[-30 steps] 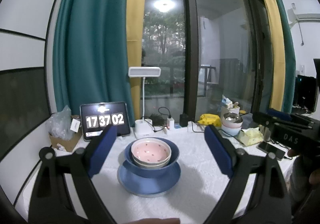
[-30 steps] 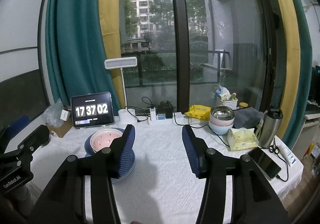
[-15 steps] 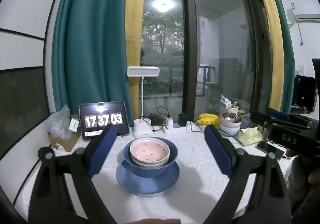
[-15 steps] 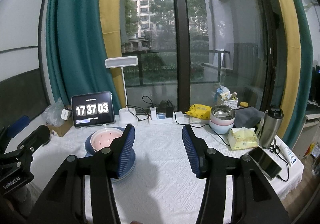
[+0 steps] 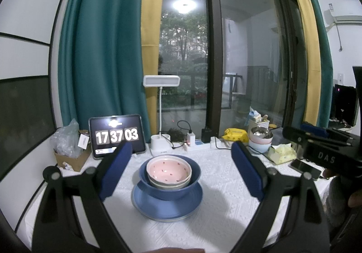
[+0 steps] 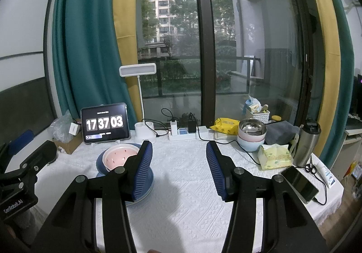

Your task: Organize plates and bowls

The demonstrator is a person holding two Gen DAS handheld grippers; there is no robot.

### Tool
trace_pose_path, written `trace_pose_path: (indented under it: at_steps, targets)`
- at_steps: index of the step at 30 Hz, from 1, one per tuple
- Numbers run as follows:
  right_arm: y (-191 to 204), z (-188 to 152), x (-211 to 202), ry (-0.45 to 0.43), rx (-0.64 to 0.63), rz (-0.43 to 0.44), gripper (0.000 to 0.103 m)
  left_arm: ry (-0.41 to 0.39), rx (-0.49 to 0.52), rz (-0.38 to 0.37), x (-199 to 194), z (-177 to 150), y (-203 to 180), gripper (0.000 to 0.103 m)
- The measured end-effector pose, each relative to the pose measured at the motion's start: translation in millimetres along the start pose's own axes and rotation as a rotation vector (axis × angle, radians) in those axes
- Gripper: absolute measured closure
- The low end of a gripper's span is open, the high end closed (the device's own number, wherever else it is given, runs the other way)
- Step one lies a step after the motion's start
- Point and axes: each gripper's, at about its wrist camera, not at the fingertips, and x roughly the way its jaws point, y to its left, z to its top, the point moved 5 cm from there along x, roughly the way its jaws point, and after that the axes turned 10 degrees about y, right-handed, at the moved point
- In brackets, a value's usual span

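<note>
L gripper (image 5: 181, 167) released, jaws spread wide, nothing between the pads; it hangs above the table's near edge. R gripper (image 6: 178, 167) also released, gap narrower, empty, over bare cloth toward the table's middle.

Table (image 6: 181, 203) w/ white textured cloth, pushed against a big dark-framed window; teal + yellow curtains either side. Along the far edge: tablet clock (image 6: 105, 123), white desk lamp (image 6: 138, 71), power strip (image 6: 183, 133). Far-right corner: stacked bowls w/ steel one on top (image 6: 251, 134), tissue pack (image 6: 275, 155), tumbler (image 6: 306, 142); phone (image 6: 299, 184) at right edge.

Task stack on the table's left half: pink bowl (image 5: 168, 168) nested in blue bowl (image 5: 193, 179), on blue plate (image 5: 167, 206). It sits beyond the L gripper, centred in its gap, not touched; well left of the R gripper's gap, partly behind its left finger.
</note>
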Motion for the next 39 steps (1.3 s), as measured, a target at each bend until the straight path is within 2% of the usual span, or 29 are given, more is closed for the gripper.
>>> trace_pose_path:
  at_steps: [39]
  targets:
    - [0.1, -1.2, 1.4, 0.004, -0.001, 0.001, 0.050, -0.003, 0.001, -0.001, -0.1, 0.6, -3.0, 0.012]
